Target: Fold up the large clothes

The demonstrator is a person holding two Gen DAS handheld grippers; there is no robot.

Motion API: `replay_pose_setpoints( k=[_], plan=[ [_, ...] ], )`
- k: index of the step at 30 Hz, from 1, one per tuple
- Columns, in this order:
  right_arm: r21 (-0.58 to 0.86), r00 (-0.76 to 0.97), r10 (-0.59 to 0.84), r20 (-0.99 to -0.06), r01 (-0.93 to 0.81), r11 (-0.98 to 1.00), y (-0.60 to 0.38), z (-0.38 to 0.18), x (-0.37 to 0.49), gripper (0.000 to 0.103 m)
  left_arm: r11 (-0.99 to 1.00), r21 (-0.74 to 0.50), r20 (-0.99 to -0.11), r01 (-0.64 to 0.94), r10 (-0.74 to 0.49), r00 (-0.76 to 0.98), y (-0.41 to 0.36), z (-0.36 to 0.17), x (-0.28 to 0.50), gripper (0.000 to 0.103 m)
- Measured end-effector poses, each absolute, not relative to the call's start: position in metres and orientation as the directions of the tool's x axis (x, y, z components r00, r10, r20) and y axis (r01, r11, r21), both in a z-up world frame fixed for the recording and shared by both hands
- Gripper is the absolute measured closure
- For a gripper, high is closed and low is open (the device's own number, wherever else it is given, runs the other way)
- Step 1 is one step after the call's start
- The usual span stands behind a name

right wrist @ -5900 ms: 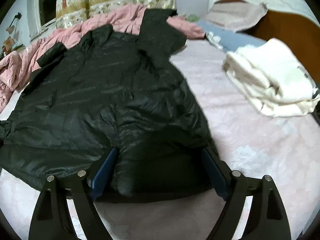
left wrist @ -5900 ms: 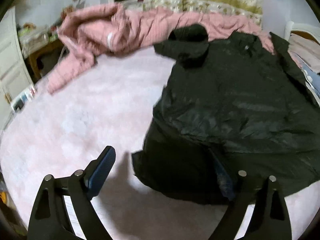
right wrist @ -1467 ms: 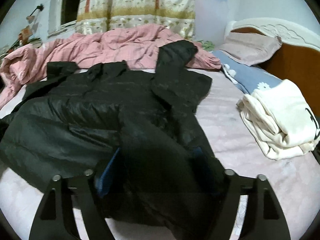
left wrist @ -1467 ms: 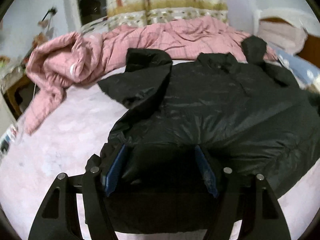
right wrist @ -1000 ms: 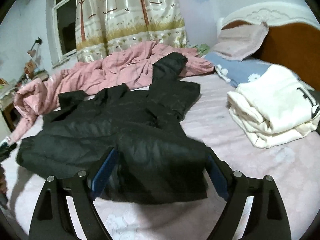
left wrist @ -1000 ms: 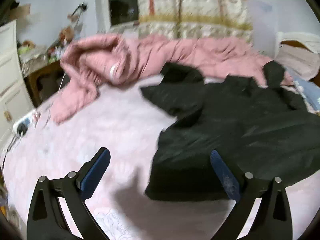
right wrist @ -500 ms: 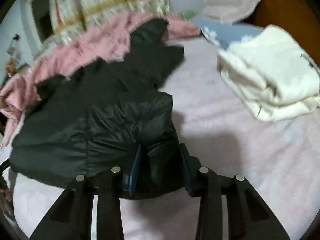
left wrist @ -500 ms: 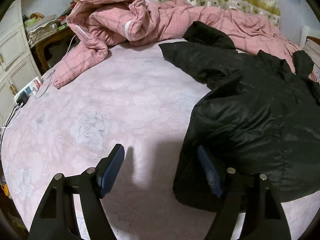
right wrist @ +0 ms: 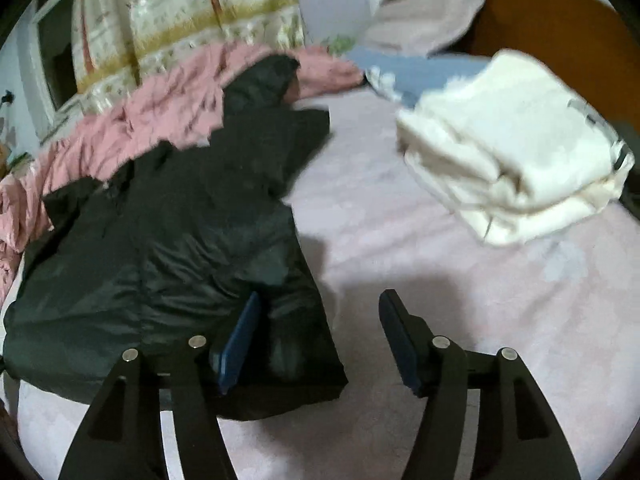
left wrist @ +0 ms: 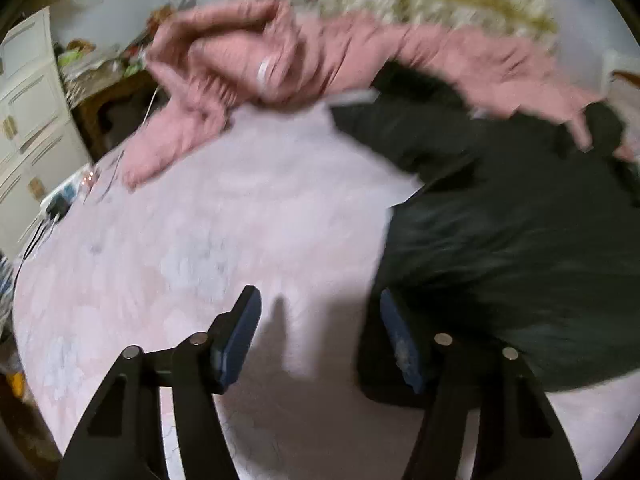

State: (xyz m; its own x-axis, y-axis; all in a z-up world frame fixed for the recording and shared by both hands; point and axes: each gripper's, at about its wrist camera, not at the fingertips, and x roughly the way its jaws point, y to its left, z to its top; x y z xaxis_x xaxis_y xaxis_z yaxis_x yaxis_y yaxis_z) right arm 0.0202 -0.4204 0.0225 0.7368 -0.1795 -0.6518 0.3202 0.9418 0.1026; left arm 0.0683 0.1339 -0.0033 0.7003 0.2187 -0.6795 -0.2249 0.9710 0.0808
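Left gripper (left wrist: 318, 340): jaws apart and closing, only bare pink bed (left wrist: 224, 240) between them, right pad just at the near left corner of the black jacket (left wrist: 512, 248), nothing pinched. Right gripper (right wrist: 318, 340): jaws apart and opening, left pad lying on the jacket's near right corner, right pad over bare sheet, fabric between the pads but not pressed.

Step in hand, by the look of it: setting both grippers at the two hem corners of the jacket, ahead of a fold. Next move likely calls for sliding a pad under each corner, pinching the hem, then lifting both corners together toward the collar.

Both grippers angled down toward the bed, low over the jacket's near edge.

Jacket spread flat mid-bed, sleeves out. Beyond the jacket: pink quilt (left wrist: 248, 64). To the jacket's right: folded white garment (right wrist: 512, 152).
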Motion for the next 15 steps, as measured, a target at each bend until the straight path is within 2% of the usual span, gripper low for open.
replay_pose_setpoints(
  k=[2,4,7,9,11,15],
  plan=[
    [0.104,0.794,-0.127,-0.595,0.232,0.967,-0.404,0.039,0.006,0.029,0.988,0.057,-0.611,-0.146,0.151,0.777,0.122,0.017,0.050,0.041],
    [0.098,0.831,-0.093,-0.548,0.174,0.980,-0.390,0.050,-0.004,0.020,0.996,0.055,-0.544,-0.076,0.094,0.834,0.108,0.033,0.036,0.036],
    [0.087,0.858,-0.025,-0.514,0.081,0.993,-0.365,0.058,-0.005,0.019,0.998,0.063,-0.489,0.015,0.017,0.872,0.082,0.045,0.036,0.030],
    [0.066,0.845,-0.024,-0.534,0.071,0.995,-0.348,0.053,0.013,0.019,0.996,0.078,-0.516,0.047,0.000,0.857,0.064,0.045,0.056,0.029],
    [0.052,0.819,-0.033,-0.573,0.077,0.996,-0.337,0.045,0.037,0.019,0.994,0.079,-0.580,0.078,-0.018,0.814,0.053,0.040,0.082,0.029],
    [0.047,0.758,-0.024,-0.651,0.072,0.996,-0.334,0.036,0.083,0.019,0.989,0.119,-0.625,0.085,0.008,0.781,0.044,0.035,0.122,0.029]
  ],
)
